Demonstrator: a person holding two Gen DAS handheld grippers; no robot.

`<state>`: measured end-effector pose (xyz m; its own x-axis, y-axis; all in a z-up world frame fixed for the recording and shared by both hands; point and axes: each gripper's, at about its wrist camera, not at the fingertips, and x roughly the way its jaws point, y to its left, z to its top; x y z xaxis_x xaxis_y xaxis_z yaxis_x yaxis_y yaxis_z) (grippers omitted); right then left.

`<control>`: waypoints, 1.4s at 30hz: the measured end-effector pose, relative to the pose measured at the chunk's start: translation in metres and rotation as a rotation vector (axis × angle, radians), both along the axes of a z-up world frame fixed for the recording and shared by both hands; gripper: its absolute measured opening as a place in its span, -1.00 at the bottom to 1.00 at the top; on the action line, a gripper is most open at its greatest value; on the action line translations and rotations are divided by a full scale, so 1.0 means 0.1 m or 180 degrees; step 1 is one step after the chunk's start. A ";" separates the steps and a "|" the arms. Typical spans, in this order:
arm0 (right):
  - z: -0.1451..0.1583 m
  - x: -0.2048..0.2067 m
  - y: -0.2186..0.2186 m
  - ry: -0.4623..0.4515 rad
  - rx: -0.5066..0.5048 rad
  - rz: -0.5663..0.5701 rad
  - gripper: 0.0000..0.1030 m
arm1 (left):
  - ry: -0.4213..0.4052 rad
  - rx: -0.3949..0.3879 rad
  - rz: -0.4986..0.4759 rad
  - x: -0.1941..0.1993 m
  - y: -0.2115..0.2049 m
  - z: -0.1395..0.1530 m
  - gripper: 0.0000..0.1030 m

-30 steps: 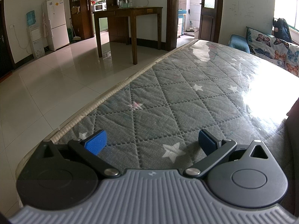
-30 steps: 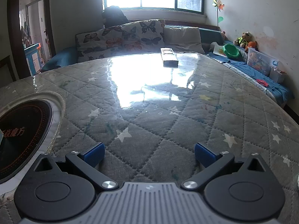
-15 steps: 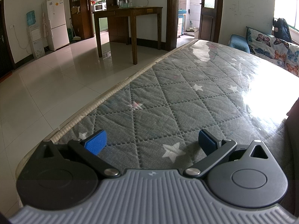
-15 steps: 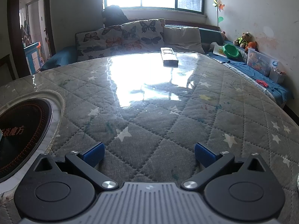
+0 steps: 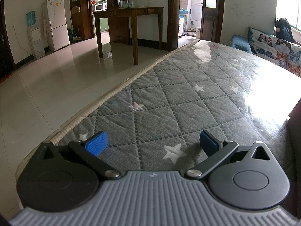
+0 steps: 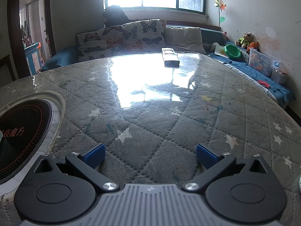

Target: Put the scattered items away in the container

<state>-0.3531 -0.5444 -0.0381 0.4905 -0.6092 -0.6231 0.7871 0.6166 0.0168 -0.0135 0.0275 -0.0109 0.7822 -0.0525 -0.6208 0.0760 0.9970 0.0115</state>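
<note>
My left gripper point(image 5: 153, 144) hovers low over the grey quilted star-pattern table cover point(image 5: 188, 98), open, with nothing between its blue pads. My right gripper point(image 6: 150, 155) is also open and empty above the same cover point(image 6: 150, 113). A grey remote control point(image 6: 170, 57) lies at the far edge of the table in the right wrist view, well away from the fingers. No container and no other loose items show on the table in either view.
A round black induction plate point(image 6: 20, 131) is set into the table at left. The table edge point(image 5: 105, 96) drops to tiled floor. A sofa with butterfly cushions point(image 6: 131, 37) stands behind; toys and a clear box point(image 6: 263, 63) line the right wall.
</note>
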 end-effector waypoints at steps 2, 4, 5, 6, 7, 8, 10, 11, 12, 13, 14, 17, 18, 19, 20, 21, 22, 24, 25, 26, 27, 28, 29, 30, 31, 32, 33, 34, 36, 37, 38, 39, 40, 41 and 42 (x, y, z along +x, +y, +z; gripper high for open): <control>0.00 0.01 0.01 0.0000 0.0000 0.0000 1.00 | 0.0000 0.0000 0.0000 0.00 0.00 0.00 1.00; 0.00 0.02 0.01 0.0000 0.0000 0.0000 1.00 | 0.0000 0.0000 0.0000 0.00 0.00 0.00 1.00; 0.00 0.01 0.01 0.0000 0.0000 0.0000 1.00 | 0.0000 0.0000 0.0000 0.00 0.00 0.00 1.00; 0.00 0.01 0.01 0.0000 0.0000 0.0000 1.00 | 0.0000 0.0000 0.0000 0.00 0.00 0.00 1.00; 0.00 0.01 0.01 0.0000 0.0000 0.0000 1.00 | 0.0000 0.0000 0.0000 0.00 0.00 0.00 1.00; 0.00 0.01 0.01 0.0000 0.0000 0.0000 1.00 | 0.0000 0.0000 0.0000 0.00 0.00 0.00 1.00; 0.00 0.01 0.00 0.0000 0.0000 -0.0001 1.00 | 0.0000 0.0000 0.0000 0.00 0.00 0.00 1.00; 0.00 0.00 0.00 0.0000 0.0000 -0.0001 1.00 | 0.0000 0.0000 0.0001 0.00 0.00 0.00 1.00; 0.00 0.00 0.00 0.0000 0.0000 -0.0001 1.00 | 0.0000 0.0000 0.0001 0.00 0.00 0.00 1.00; 0.00 0.00 0.00 0.0000 0.0000 -0.0001 1.00 | 0.0000 0.0000 0.0000 0.00 0.00 0.00 1.00; 0.00 0.00 0.00 0.0000 0.0000 -0.0001 1.00 | 0.0000 0.0000 0.0000 0.00 0.00 0.00 1.00; 0.00 0.00 0.00 0.0000 0.0000 -0.0002 1.00 | 0.0000 0.0000 0.0000 0.00 0.00 0.00 1.00; 0.00 -0.01 0.00 0.0000 0.0000 -0.0002 1.00 | 0.0000 0.0000 0.0000 0.00 0.00 0.00 1.00; 0.00 -0.01 0.00 0.0000 0.0000 -0.0002 1.00 | 0.0000 -0.0001 0.0000 0.00 0.00 0.00 1.00; 0.00 0.00 0.00 0.0001 -0.0001 -0.0002 1.00 | 0.0000 0.0000 0.0000 0.00 0.00 0.00 1.00; 0.00 0.00 0.00 0.0001 -0.0001 -0.0002 1.00 | 0.0000 0.0000 0.0000 0.00 0.00 0.00 1.00; 0.00 0.00 0.00 0.0002 -0.0001 -0.0002 1.00 | 0.0000 -0.0001 0.0000 0.00 0.00 0.00 1.00; 0.00 0.01 0.01 0.0002 -0.0001 -0.0002 1.00 | 0.0000 0.0000 0.0000 0.00 0.00 0.00 1.00; 0.00 0.01 0.01 0.0002 -0.0001 -0.0002 1.00 | 0.0000 -0.0001 0.0000 0.00 0.00 0.00 1.00; -0.01 0.02 0.01 0.0002 -0.0001 -0.0002 1.00 | -0.0001 0.0000 0.0000 0.00 0.00 0.00 1.00; -0.01 0.02 0.02 0.0003 -0.0001 -0.0002 1.00 | 0.0000 0.0000 0.0000 0.00 0.00 0.00 1.00; -0.01 0.03 0.02 0.0003 -0.0001 -0.0002 1.00 | 0.0000 -0.0001 0.0000 0.00 0.00 0.00 1.00; -0.01 0.03 0.02 0.0003 -0.0001 -0.0002 1.00 | 0.0000 0.0000 0.0000 0.00 0.00 0.00 1.00; -0.01 0.03 0.02 0.0003 -0.0001 -0.0002 1.00 | 0.0000 0.0000 0.0000 0.00 0.00 0.00 1.00; 0.00 0.00 0.00 0.0001 0.0000 -0.0003 1.00 | 0.0000 0.0000 0.0000 0.00 -0.01 0.00 1.00; 0.00 0.00 0.00 0.0001 0.0000 -0.0003 1.00 | 0.0000 0.0000 0.0000 0.00 0.00 0.00 1.00; 0.00 0.00 0.00 0.0001 0.0000 -0.0003 1.00 | -0.0001 0.0000 0.0000 -0.01 -0.01 0.00 1.00; 0.00 0.01 0.01 0.0002 0.0000 -0.0003 1.00 | 0.0000 0.0000 0.0000 -0.01 -0.01 0.00 1.00; 0.00 0.01 0.01 0.0002 0.0000 -0.0003 1.00 | 0.0000 0.0000 0.0000 0.00 0.00 0.00 1.00; 0.00 0.02 0.01 0.0002 0.0000 -0.0003 1.00 | 0.0000 -0.0001 0.0000 0.00 0.00 0.00 1.00; 0.00 0.00 0.00 0.0001 0.0000 -0.0003 1.00 | 0.0000 -0.0001 0.0000 0.00 0.00 0.00 1.00; 0.00 0.00 0.00 0.0001 0.0000 -0.0003 1.00 | 0.0000 0.0000 0.0000 -0.01 0.00 0.00 1.00; 0.00 0.00 0.00 0.0001 0.0001 -0.0003 1.00 | 0.0000 -0.0001 0.0000 -0.01 -0.01 0.00 1.00; 0.00 0.01 0.01 0.0001 0.0001 -0.0003 1.00 | 0.0000 -0.0001 0.0000 -0.01 -0.01 0.00 1.00; 0.00 0.01 0.01 0.0001 0.0001 -0.0003 1.00 | -0.0001 0.0000 0.0000 -0.01 0.00 0.00 1.00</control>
